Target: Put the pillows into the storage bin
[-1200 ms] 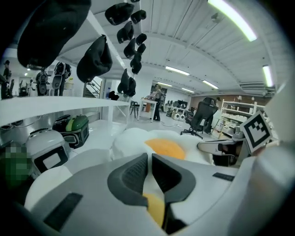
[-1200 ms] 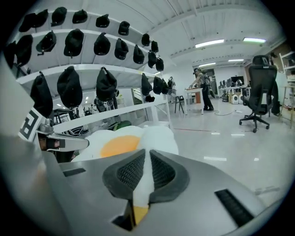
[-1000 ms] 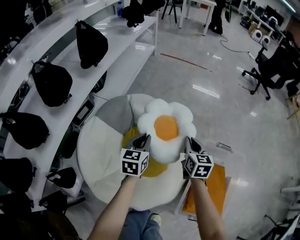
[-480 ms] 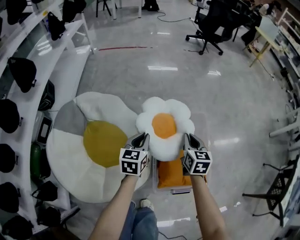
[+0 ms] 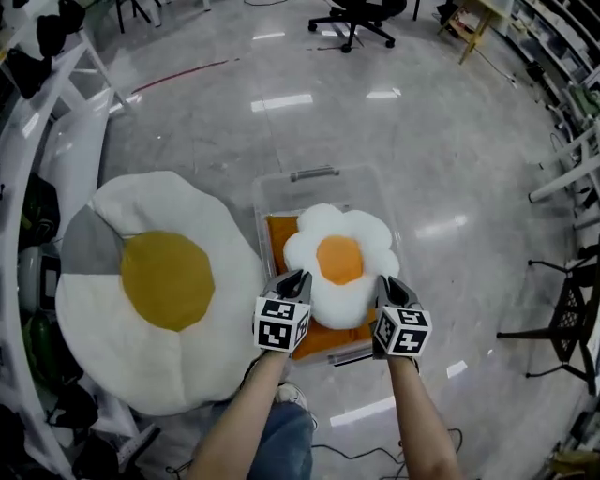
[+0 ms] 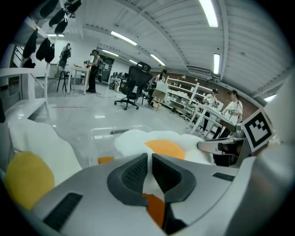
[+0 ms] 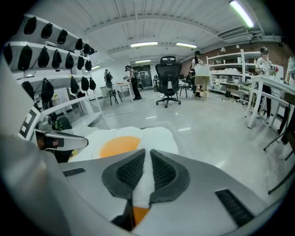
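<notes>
A small flower-shaped pillow [image 5: 339,262], white with an orange centre, hangs between my two grippers above a clear storage bin [image 5: 323,192] on the floor. My left gripper [image 5: 298,281] is shut on the pillow's left edge, and white fabric shows pinched between its pads [image 6: 148,171]. My right gripper [image 5: 385,284] is shut on the right edge in the same way [image 7: 144,173]. An orange pillow [image 5: 281,234] lies inside the bin under the flower pillow. A big fried-egg pillow [image 5: 155,281] lies on the floor to the left of the bin.
White shelving [image 5: 37,84] with black bags runs along the left. An office chair [image 5: 352,19] stands far ahead, and a black metal stand [image 5: 562,319] is at the right. The person's legs and shoe [image 5: 286,398] are just below the bin.
Both grippers have carried the flower pillow rightward and down, from above the fried-egg pillow to over the bin. The view has swung right with them.
</notes>
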A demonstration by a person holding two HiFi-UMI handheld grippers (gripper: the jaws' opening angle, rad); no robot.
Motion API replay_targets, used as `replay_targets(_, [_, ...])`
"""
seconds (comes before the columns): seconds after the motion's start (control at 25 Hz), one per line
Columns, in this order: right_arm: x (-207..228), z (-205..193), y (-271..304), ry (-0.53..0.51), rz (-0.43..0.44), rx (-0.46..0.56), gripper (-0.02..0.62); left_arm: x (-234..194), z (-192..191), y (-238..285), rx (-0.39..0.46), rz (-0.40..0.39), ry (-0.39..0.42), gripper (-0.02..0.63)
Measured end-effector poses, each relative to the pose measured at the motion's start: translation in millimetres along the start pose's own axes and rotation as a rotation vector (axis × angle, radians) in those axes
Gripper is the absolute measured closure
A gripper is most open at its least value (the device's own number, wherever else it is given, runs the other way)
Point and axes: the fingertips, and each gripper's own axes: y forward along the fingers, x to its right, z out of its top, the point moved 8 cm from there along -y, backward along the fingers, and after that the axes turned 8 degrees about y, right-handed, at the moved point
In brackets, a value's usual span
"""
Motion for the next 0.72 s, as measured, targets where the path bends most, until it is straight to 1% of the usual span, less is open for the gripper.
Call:
replay_targets(0.16, [23, -61, 18, 0.022, -0.043, -0.061, 0.560, 9, -55, 29, -0.081, -0.050, 0.040, 0.563])
replay_targets(0.32, [32, -100, 31, 0.061, -0.081, -0.088, 0.542, 6, -91, 44, -0.135, -0.066, 0.090, 0.546])
replay_targets(0.36, [34, -107, 32, 0.073, -0.090, -0.091, 0.534, 6, -94, 45, -0.140, -0.058, 0.097, 0.540])
replay_targets(0.4, [37, -111, 32, 0.088, -0.097, -0.093, 0.525, 5, -97, 46, -0.146, -0.047, 0.101, 0.516])
replay_targets(0.44, [39, -114, 32, 0.106, -0.104, -0.093, 0.511, 4, -98, 48, -0.153, -0.036, 0.096, 0.476])
replay_targets(0.48, [42, -116, 32, 0.125, -0.109, -0.094, 0.482, 3, -99, 48, -0.159, -0.032, 0.084, 0.443])
replay_targets(0.52, [44, -118, 32, 0.143, -0.113, -0.098, 0.446, 3, -100, 48, -0.165, -0.033, 0.069, 0.433])
replay_targets(0.6, [46, -119, 32, 0.166, -0.115, -0.114, 0.375, 2, -100, 49, -0.175, -0.040, 0.052, 0.388])
replay_targets(0.64, [47, -119, 33, 0.172, -0.115, -0.122, 0.357, 1, -99, 49, -0.178, -0.044, 0.049, 0.383])
replay_targets(0.72, [46, -116, 33, 0.177, -0.122, -0.133, 0.347, 0, -96, 48, -0.183, -0.049, 0.045, 0.368])
